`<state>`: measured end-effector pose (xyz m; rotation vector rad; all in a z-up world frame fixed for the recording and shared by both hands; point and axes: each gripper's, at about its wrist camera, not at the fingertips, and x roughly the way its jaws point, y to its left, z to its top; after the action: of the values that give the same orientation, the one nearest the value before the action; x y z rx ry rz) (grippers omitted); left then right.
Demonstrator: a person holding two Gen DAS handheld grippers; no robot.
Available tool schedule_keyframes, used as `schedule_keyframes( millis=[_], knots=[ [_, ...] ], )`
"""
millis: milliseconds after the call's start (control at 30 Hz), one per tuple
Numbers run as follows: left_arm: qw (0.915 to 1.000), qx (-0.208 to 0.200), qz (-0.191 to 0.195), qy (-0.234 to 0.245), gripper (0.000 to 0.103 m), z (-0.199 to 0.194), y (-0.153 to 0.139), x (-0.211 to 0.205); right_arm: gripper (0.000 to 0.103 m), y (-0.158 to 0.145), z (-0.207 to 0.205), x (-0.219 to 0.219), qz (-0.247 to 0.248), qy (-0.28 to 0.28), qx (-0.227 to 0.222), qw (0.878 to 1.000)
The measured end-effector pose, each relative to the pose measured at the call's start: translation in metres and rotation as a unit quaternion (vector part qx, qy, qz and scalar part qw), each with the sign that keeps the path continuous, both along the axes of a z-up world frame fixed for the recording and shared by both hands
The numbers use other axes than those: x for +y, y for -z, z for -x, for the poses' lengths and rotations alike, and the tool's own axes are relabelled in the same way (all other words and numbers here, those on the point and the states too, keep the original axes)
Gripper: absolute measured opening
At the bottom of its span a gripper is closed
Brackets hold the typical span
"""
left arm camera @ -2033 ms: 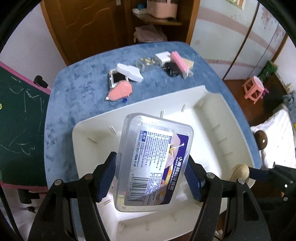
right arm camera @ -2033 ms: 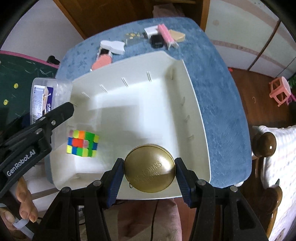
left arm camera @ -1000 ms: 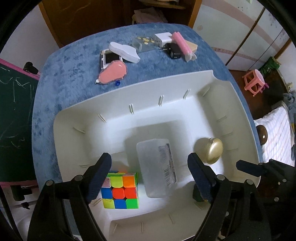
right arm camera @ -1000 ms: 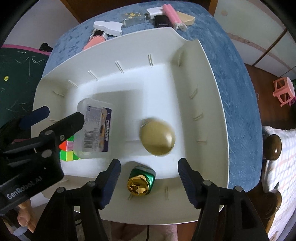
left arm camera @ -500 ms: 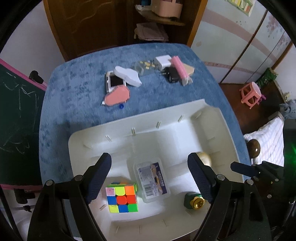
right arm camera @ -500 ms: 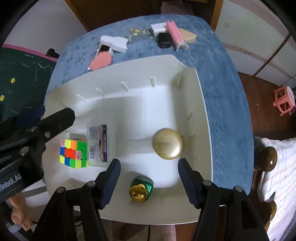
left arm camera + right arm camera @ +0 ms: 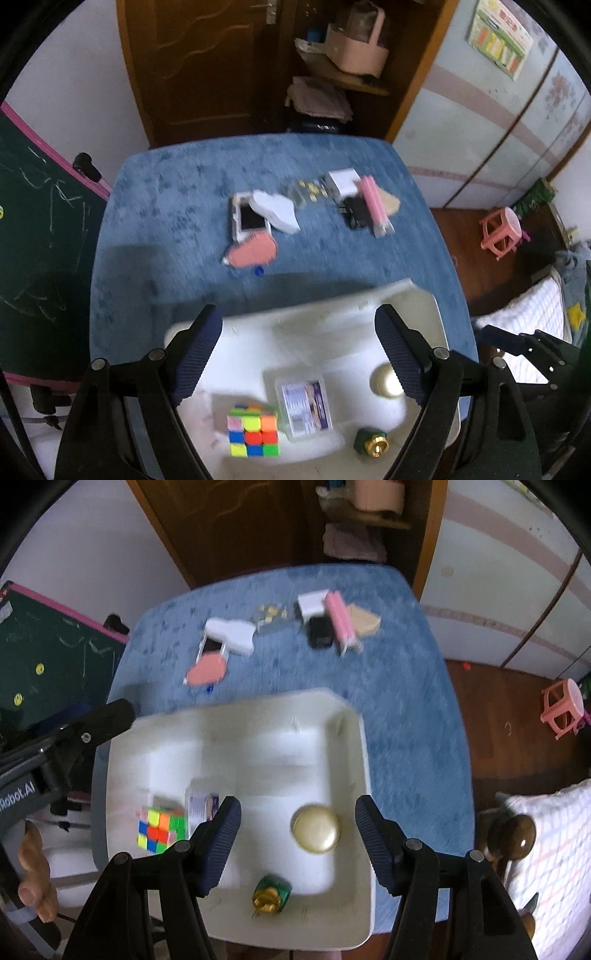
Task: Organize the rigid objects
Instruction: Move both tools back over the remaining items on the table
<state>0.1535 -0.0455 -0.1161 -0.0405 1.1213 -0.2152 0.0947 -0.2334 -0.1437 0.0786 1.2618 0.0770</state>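
Overhead, both spread wide, nothing held: left gripper (image 7: 298, 358), right gripper (image 7: 297, 843). In white tray (image 7: 354, 746) on blue table (image 7: 166, 221): colour cube (image 7: 253, 435), clear plastic box (image 7: 303, 410), gold round case (image 7: 315, 828), green-gold bottle (image 7: 271, 892). Box half hidden by a finger in right view, label fully shown in left. Loose items at far table edge motion-blurred: pink pad (image 7: 253, 253), pink tube (image 7: 373, 206).

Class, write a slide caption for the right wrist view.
Open right gripper above white plastic tray holding round gold case and multicoloured puzzle cube.
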Motion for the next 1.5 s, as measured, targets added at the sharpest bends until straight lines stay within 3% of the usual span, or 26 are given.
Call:
schedule_keyframes(
  millis=[233,533,833,933,1500],
  knots=[
    [0.9995,-0.007,-0.007,-0.03,0.09,-0.042,0.006,0.007,0.065,-0.013,-0.041,-0.014,0.014,-0.002,-0.026,1.0],
    [0.9981,0.039,0.004,-0.048,0.09,-0.1,0.041,0.009,0.065,-0.01,-0.115,-0.026,0.028,-0.012,-0.052,0.998],
    [0.9913,0.107,0.029,-0.071,0.09,-0.149,0.089,0.007,0.065,0.025,-0.186,-0.032,0.021,-0.015,-0.028,0.999],
    [0.9891,0.122,0.021,-0.081,0.09,-0.162,0.107,0.004,0.065,0.04,-0.203,-0.036,0.021,-0.013,-0.016,1.0],
    [0.9848,0.142,0.031,-0.096,0.09,-0.19,0.148,-0.009,0.062,0.105,-0.261,-0.06,-0.03,0.019,0.044,0.998]
  ],
)
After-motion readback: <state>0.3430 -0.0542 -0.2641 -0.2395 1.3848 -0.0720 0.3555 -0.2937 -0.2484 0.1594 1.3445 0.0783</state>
